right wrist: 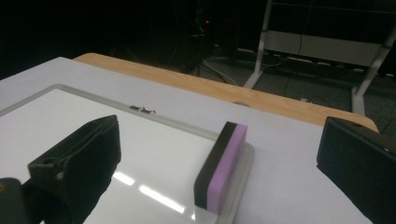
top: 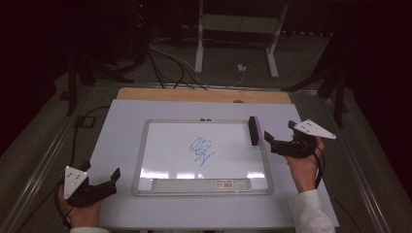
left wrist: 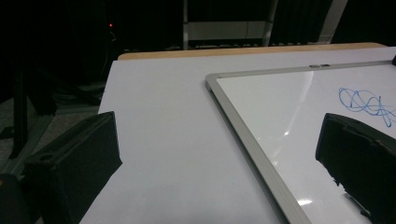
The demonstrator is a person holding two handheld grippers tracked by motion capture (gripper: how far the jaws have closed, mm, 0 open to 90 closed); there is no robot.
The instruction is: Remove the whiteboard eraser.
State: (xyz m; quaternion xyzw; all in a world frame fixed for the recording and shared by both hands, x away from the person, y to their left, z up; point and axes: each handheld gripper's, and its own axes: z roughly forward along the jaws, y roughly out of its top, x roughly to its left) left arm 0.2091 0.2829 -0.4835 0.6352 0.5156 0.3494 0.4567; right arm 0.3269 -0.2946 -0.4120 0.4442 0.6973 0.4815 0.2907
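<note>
Right gripper (top: 278,141): jaws wide apart, nothing between them, touching nothing. It hangs over the worktop (top: 116,126) just off the right edge of the whiteboard (top: 165,145), pointing at the eraser (top: 254,130). In the right gripper view the eraser (right wrist: 220,167) sits ahead of the jaws, in line with the gap between them, not yet inside it.

Eraser: black felt side, purple body, standing on its long edge on the whiteboard's right frame, near the far right corner. Clear of the blue scribble (top: 202,151), which sits mid-board.

Left gripper (top: 104,182): jaws also wide apart, empty. It is at the near left corner of the worktop, just beside the whiteboard's left edge. In the left gripper view, the frame (left wrist: 243,135) runs between the jaws, no contact visible.
</note>
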